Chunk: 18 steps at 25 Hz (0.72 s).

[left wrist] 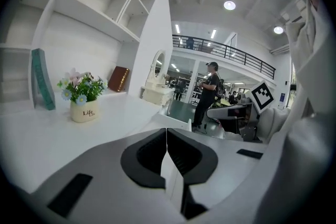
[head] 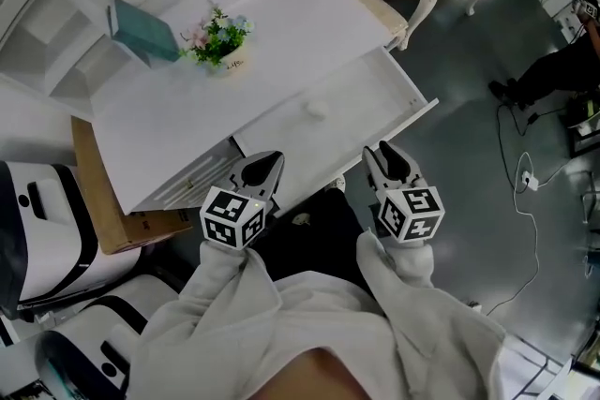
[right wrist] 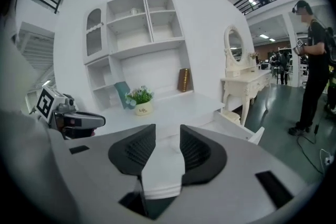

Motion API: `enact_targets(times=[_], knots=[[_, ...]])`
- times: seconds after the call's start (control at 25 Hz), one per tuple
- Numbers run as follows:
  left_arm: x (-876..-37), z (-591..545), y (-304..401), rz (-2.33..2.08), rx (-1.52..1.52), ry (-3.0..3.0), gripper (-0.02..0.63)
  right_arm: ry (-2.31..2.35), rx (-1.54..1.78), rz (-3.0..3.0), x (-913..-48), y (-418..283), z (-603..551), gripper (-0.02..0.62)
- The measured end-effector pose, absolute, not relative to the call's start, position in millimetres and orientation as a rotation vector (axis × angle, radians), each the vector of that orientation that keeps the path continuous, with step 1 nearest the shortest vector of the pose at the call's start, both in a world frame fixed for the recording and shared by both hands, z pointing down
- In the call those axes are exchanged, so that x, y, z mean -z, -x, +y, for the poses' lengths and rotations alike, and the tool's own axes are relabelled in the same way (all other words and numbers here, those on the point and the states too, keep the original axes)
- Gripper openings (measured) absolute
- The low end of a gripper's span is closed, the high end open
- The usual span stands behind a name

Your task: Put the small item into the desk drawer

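Both empty: left gripper point(left wrist: 166, 139) clenched, right gripper point(right wrist: 168, 136) parted; small item point(head: 317, 109) in drawer point(head: 375, 94) indistinct.

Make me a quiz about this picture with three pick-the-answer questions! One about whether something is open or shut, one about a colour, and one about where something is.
1. How is the white drawer of the white desk?
A. pulled open
B. pushed shut
C. taken right out of the desk

2. What colour is the thin book next to the small white pot of flowers?
A. red
B. yellow
C. teal

3. Where does that pot of flowers stand?
A. in the drawer
B. on the desk top
C. on top of the book

Answers:
1 A, because the drawer sticks out from the desk front and you can see inside it.
2 C, because its cover is blue-green in the head view.
3 B, because the pot sits on the flat desk top, beside the book.
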<state>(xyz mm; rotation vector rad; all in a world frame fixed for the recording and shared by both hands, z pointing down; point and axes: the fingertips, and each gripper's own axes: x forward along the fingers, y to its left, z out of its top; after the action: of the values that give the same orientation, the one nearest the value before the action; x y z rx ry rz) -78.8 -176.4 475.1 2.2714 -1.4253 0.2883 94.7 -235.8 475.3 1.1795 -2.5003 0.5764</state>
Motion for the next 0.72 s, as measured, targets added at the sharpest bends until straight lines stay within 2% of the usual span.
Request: enact_targets(times=[0.16,0.24,0.72], knots=[[-449.0,-176.1,85.0,-1.469,-0.241,-2.326,0.018,-1.326,-0.496,-2.576,-437.0,-105.4,-230.7,0.076],[-439.9,-175.9,87.3,-1.489,-0.217,-2.343,0.018,-1.392,-0.411,-2.587,-421.3,-110.6,-227.2,0.057],[-399.1,-179.1,97.0,-1.616,-0.099,-2.445,0.018,-1.631,-0.258,-2.584,-382.5,-138.8,-216.6,0.042]])
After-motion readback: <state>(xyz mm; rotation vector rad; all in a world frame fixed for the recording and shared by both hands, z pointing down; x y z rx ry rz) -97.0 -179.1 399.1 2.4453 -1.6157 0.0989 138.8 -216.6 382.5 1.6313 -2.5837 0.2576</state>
